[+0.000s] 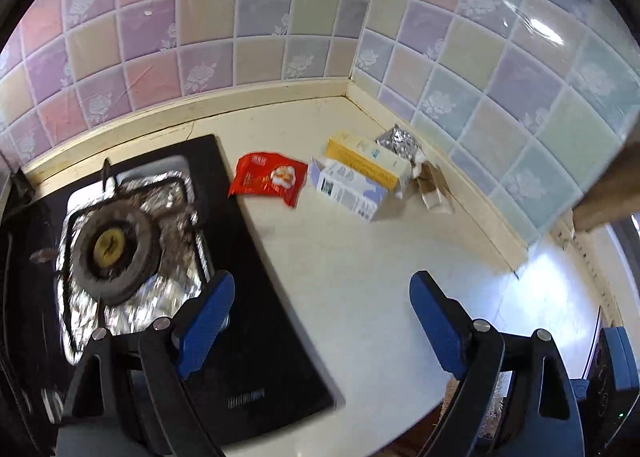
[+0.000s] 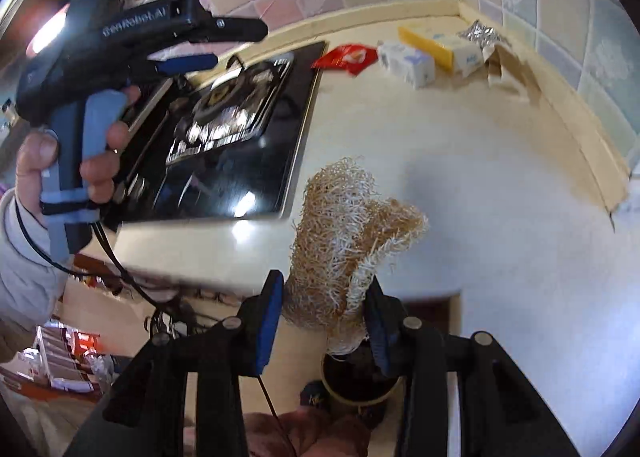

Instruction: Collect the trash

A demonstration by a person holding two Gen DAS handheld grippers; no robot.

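Observation:
A red snack wrapper [image 1: 267, 178], a white and purple carton [image 1: 349, 188], a yellow box [image 1: 367, 159], crumpled foil [image 1: 400, 140] and torn cardboard [image 1: 435, 187] lie in the far counter corner. They also show in the right wrist view: the wrapper [image 2: 347, 56], the carton [image 2: 408, 63], the yellow box [image 2: 440, 45]. My left gripper [image 1: 322, 299] is open and empty, above the counter beside the stove. My right gripper [image 2: 324, 297] is shut on a tan loofah scrubber [image 2: 344, 229]. The left gripper [image 2: 188, 61] shows in a hand at the left of the right wrist view.
A black gas stove [image 1: 248, 321] with a foil-lined burner [image 1: 112, 249] sits on the left of the cream counter [image 1: 360, 277]. Tiled walls [image 1: 240, 17] meet in a corner behind the trash. A dark cup [image 2: 356, 381] stands below the right gripper.

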